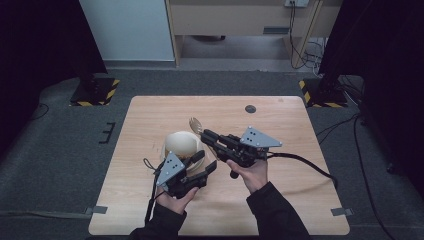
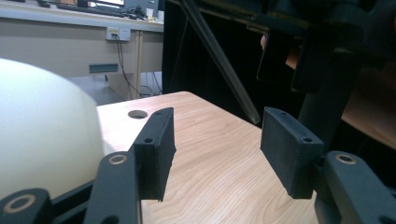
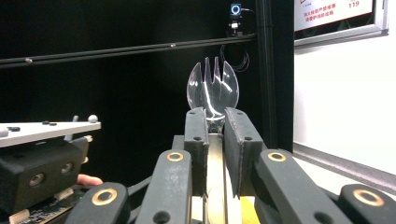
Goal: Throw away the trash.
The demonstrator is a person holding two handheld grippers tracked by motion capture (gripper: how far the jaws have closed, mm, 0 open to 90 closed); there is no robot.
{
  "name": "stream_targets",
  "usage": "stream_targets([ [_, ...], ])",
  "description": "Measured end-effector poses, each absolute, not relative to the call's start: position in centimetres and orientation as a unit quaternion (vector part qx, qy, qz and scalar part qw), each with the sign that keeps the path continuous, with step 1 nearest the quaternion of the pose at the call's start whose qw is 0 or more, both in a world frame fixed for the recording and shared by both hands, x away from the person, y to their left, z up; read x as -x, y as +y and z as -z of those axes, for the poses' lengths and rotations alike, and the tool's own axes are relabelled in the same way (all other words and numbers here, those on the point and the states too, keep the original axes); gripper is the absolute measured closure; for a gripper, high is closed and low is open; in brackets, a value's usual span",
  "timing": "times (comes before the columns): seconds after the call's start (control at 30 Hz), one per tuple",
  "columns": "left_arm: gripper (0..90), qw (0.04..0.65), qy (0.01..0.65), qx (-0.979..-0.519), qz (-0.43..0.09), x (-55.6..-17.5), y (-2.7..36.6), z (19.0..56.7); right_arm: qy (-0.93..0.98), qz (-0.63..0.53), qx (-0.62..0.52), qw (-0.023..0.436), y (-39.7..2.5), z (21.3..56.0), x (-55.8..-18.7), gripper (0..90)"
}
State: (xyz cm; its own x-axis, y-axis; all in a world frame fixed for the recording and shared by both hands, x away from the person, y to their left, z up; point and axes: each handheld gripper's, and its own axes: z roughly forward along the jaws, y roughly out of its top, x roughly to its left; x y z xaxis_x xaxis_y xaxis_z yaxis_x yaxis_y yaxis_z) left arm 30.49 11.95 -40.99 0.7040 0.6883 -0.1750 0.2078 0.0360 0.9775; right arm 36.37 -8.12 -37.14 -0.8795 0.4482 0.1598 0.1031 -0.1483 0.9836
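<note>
A cream bowl (image 1: 181,143) stands upside down near the middle of the wooden table (image 1: 280,125); its pale side shows at the left in the left gripper view (image 2: 42,135). My right gripper (image 1: 206,134) is shut on a clear plastic spork (image 3: 214,88), whose tined head (image 1: 195,123) sticks out past the jaws just behind the bowl. My left gripper (image 1: 206,162) is open at the bowl's near right side, nothing between its jaws (image 2: 217,149). The right gripper's body hangs close above it.
A round hole (image 1: 250,109) sits in the table's far right part. Yellow-black weighted stands (image 1: 95,90) rest on the grey floor at both far corners. A cable (image 1: 305,162) trails right from the right gripper across the table.
</note>
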Motion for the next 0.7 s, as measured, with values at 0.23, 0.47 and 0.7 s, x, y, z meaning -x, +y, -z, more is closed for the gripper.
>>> stream_targets([
  [0.23,46.8,0.647,0.337,-0.660,-0.180,-30.94,11.22,40.75,0.643,-0.727,-0.212,0.117,-8.09,37.17,-36.27,80.1],
  [0.47,59.9,0.648,0.341,-0.661,-0.166,-31.43,11.14,40.80,0.642,-0.727,-0.211,0.119,-8.09,37.13,-36.17,80.0],
  [0.7,74.1,0.637,0.336,-0.674,-0.167,-31.51,11.37,40.84,0.647,-0.724,-0.209,0.116,-7.81,37.32,-36.06,80.1],
])
